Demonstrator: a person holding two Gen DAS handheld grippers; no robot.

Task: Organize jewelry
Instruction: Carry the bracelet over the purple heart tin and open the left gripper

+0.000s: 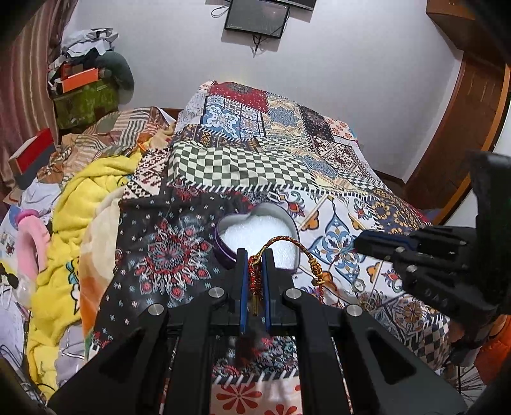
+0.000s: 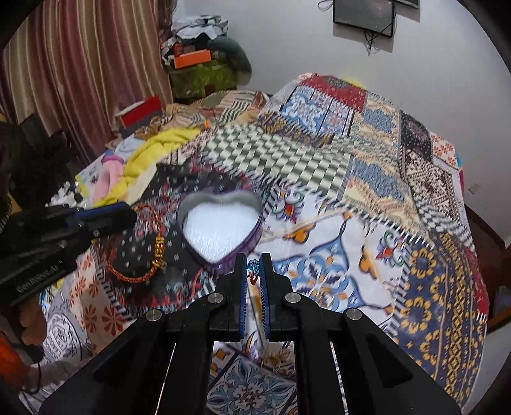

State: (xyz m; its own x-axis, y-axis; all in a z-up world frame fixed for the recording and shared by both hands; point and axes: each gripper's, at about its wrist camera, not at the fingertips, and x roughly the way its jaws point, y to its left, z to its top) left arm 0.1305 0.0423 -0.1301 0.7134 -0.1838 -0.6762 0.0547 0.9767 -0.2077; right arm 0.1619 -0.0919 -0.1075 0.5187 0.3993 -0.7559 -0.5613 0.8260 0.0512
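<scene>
A purple heart-shaped box [image 1: 225,253] with white lining lies open on the patchwork bedspread [image 1: 242,159]; the right wrist view shows the same box [image 2: 220,223] just ahead. My left gripper [image 1: 254,260] is shut on a red and gold braided cord bracelet [image 1: 289,244], whose loop arcs over the box's near edge. In the right wrist view that bracelet [image 2: 153,255] hangs from the left gripper [image 2: 127,217] to the left of the box. My right gripper [image 2: 254,263] is shut on a small blue bead piece [image 2: 253,266] with a red bit below it, close to the box's near wall.
A yellow blanket [image 1: 64,230] and pink cloth [image 1: 30,242] are bunched on the left of the bed. Boxes and clutter [image 1: 83,79] pile up by the striped curtain. A wooden door [image 1: 463,127] stands at the right. A dark screen [image 1: 255,19] hangs on the wall.
</scene>
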